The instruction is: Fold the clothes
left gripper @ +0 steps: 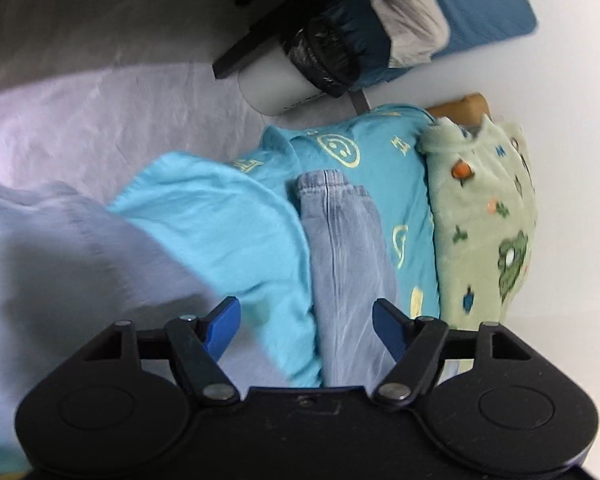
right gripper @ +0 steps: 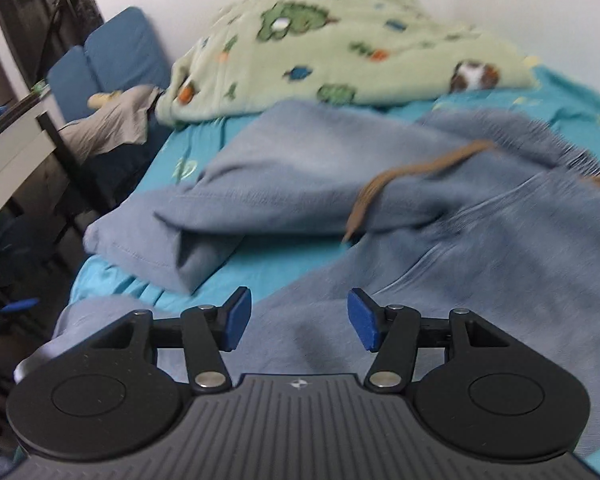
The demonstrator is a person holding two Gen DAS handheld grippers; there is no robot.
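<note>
Nearest in the left wrist view, the left hand-held gripper [left gripper: 306, 326] stands with its jaws wide apart and nothing between them, hovering over a jeans leg [left gripper: 346, 260] that runs away from it across the bed [left gripper: 384, 148]. In the right wrist view, the right hand-held gripper [right gripper: 296, 318] is likewise spread and empty, just above the jeans [right gripper: 440, 248], which lie crumpled on the bed's turquoise sheet [right gripper: 260, 264] with one leg doubled over on the left and a brown belt [right gripper: 384, 184] trailing across the waist. Beyond the jeans, a green fleece blanket [right gripper: 340, 40] is heaped against the wall.

Risks, as I judge them: the belt could slip out or snag as the waist is lifted, skewing the fold. The doubled leg may get trapped inside if not straightened first. A pinch taken too deep could catch the sheet along with the denim. Blur in both views suggests quick motion, which could make a grasp miss the hem.

Count: two grippers, one pair of jeans, one belt, one blanket, one sheet.
</note>
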